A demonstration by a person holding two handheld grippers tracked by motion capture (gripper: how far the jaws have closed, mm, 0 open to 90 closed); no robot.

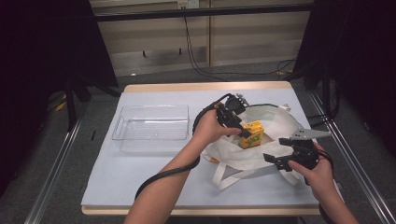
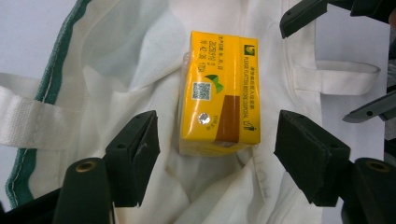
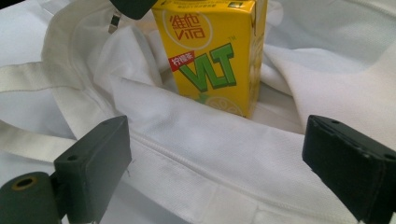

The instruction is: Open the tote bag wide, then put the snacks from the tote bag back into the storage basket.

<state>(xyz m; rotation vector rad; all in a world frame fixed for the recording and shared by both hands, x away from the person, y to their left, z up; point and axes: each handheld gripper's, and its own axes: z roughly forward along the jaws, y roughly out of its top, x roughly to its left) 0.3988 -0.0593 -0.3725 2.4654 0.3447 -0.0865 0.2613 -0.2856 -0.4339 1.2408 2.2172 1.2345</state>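
Left gripper (image 2: pixel 215 140): jaws spread wide, holding nothing, poised straight above the yellow drink carton (image 2: pixel 219 88), which stands upright in the folds of the white tote bag (image 1: pixel 275 123). Right gripper (image 3: pixel 224 172): also wide open and empty, low at the bag's near edge. Step looks like fetching the carton, perhaps for the clear tray (image 1: pixel 122 125) lying well apart; next move calls for lowering and closing squarely on its sides without snagging cloth.

A wooden-edged table (image 1: pixel 196 87), covered by a pale sheet (image 1: pixel 140 172), carries a clear plastic tray (image 1: pixel 152 123) on its left half. To the right, a white cloth bag (image 1: pixel 275 126) lies crumpled on the sheet, its handles (image 1: pixel 229 175) trailing toward the table's near edge.
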